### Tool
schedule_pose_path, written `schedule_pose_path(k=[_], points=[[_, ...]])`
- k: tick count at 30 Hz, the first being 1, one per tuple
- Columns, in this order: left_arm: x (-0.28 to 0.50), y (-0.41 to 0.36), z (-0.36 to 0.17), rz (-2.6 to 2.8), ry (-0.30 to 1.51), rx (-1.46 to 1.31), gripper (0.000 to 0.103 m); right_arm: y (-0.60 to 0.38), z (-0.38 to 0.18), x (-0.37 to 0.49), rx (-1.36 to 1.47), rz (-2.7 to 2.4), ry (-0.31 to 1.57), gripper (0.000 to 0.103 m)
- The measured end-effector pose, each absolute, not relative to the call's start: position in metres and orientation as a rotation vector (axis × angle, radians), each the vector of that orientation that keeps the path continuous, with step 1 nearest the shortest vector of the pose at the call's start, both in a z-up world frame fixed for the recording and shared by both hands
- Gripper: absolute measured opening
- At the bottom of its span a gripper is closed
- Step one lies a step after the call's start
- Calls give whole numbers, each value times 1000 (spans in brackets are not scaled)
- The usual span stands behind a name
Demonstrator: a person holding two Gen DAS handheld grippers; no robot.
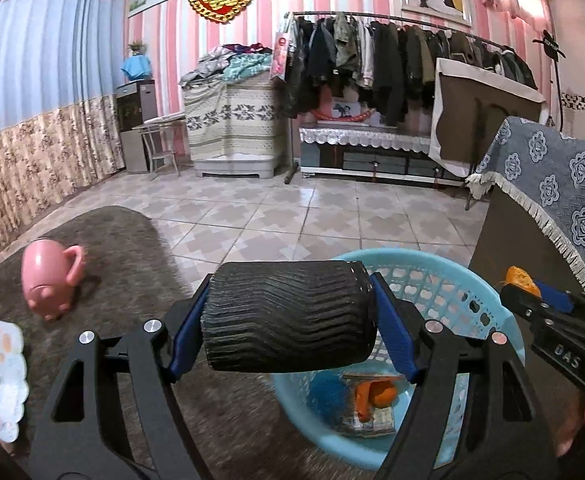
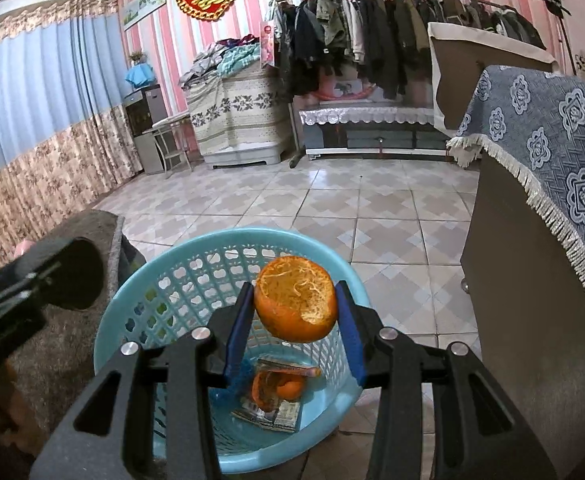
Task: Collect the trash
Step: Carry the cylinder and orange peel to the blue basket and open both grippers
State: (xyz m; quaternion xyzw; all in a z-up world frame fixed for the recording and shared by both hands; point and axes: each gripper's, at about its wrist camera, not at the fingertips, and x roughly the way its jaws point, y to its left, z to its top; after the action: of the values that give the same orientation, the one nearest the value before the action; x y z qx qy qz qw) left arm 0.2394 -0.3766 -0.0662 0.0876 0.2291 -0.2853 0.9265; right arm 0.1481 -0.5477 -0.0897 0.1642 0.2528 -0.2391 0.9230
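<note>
My left gripper (image 1: pixel 290 316) is shut on a black ribbed cup (image 1: pixel 288 316), held sideways above the near rim of the light blue basket (image 1: pixel 452 280). My right gripper (image 2: pixel 295 328) is shut on an orange peel (image 2: pixel 296 304), held over the basket (image 2: pixel 164 280). Inside the basket lie more orange peel (image 2: pixel 280 390), a folded paper packet (image 2: pixel 276 414) and a blue net. In the left wrist view the right gripper (image 1: pixel 532 292) shows at the right with the peel (image 1: pixel 520 278). In the right wrist view the left gripper and cup (image 2: pixel 72 276) show at the left.
A pink pig-shaped mug (image 1: pixel 50 280) lies on the grey-brown rug (image 1: pixel 132 248). A white wrapper (image 1: pixel 8 380) lies at the rug's left edge. A cabinet with a blue patterned cloth (image 2: pixel 552 160) stands at the right. Tiled floor (image 2: pixel 332 208), a clothes rack and covered furniture lie beyond.
</note>
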Motion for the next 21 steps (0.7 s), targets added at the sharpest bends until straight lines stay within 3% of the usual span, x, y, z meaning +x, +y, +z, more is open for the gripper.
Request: schedule_pose_path(k=[10,14,21], points=[[244,-413,-79,-650,488,227,74,-556,-93,146,359,-523,524,41],[243,-415,-72,-648,469,214,89,-555,-94,148,345,-517,538,41],[254,-393,-64,-553,450,197,94,-551,-92,151,336,-515,538,41]])
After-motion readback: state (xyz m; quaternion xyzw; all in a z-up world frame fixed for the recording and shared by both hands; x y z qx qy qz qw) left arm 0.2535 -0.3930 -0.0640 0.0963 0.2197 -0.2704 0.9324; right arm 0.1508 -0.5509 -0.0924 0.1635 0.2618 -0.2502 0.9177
